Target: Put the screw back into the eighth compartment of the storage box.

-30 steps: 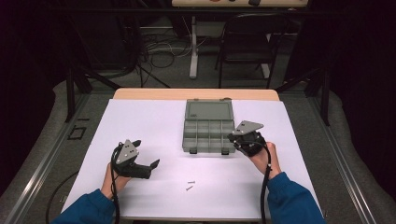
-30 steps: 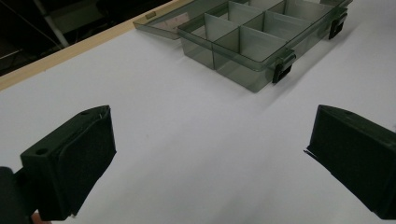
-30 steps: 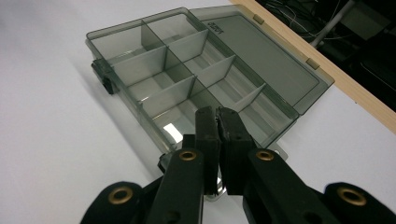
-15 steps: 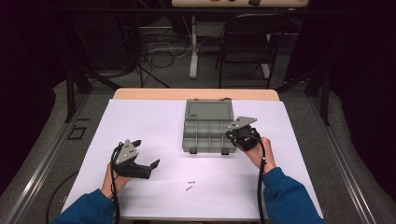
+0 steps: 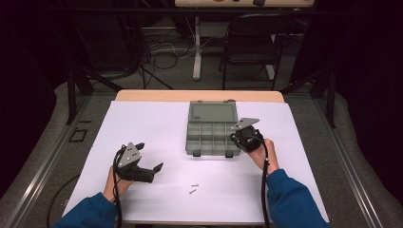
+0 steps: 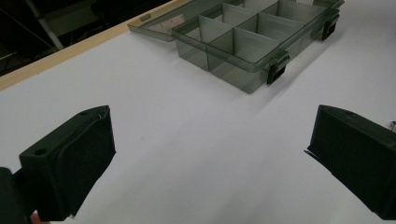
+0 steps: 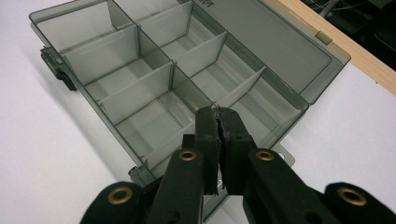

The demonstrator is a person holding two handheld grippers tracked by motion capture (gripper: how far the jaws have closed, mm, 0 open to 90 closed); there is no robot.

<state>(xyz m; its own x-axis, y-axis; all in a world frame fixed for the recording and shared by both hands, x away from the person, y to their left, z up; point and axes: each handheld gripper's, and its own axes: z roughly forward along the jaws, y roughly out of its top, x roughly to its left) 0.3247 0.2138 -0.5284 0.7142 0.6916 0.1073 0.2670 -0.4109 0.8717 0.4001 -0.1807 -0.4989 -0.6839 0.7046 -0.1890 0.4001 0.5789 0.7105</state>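
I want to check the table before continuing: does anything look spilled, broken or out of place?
Only two small screws lie loose on the white table cover, outside the open organizer box, whose compartments look empty. Nothing looks damaged.

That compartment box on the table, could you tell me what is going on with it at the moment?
A person holds a gripper in each hand. The right gripper, fingers pressed shut, hovers over the open compartment box, above a compartment near its edge; whether it grips anything is unclear. The left gripper, fingers wide open, rests on the white table. Two small screws lie loose in front of the box.
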